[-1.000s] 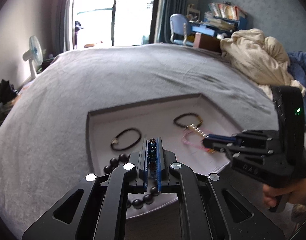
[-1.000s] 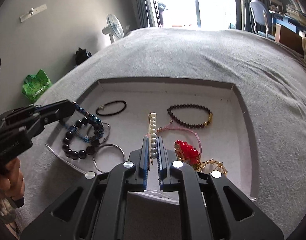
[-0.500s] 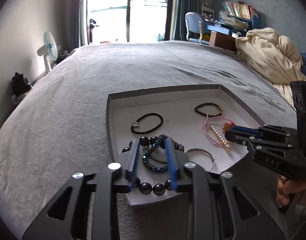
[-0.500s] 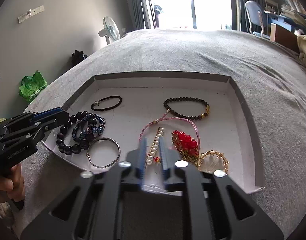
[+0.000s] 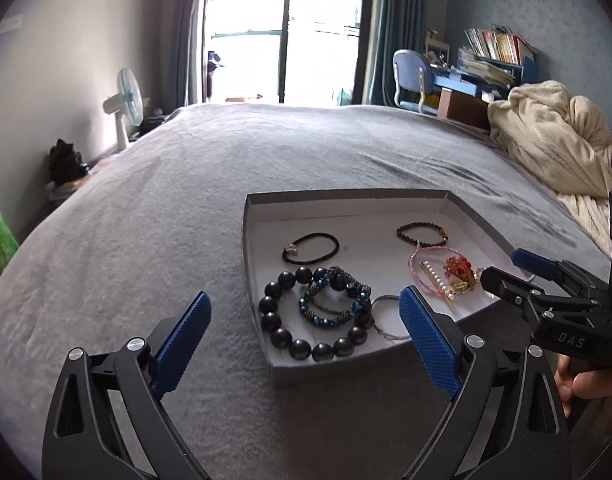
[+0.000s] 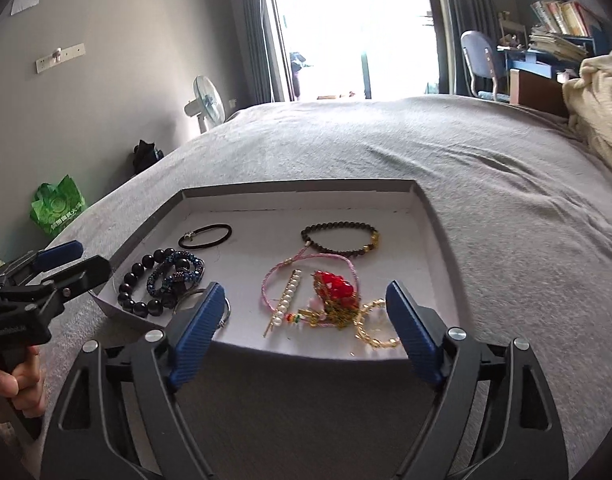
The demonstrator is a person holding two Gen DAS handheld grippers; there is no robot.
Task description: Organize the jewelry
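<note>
Jewelry lies in a shallow grey tray [image 6: 434,216] with a white floor, set on the bed [image 5: 154,216], and both grippers hang just before its near edge, holding nothing. The left gripper [image 5: 306,320] has its jaws wide; in front of it sit the big dark bead bracelet [image 5: 294,350], round and glossy, the faceted blue bracelet [image 5: 334,320] lying across it, and a thin wire bangle [image 5: 386,332]. The right gripper [image 6: 302,300] also has wide jaws, near the pearl bar pin [image 6: 286,300] and the red and gold tangle [image 6: 338,296]. I judge it better to lift one piece at a time, pinching a bead and not the thread, because overlapping pieces can drag each other.
</note>
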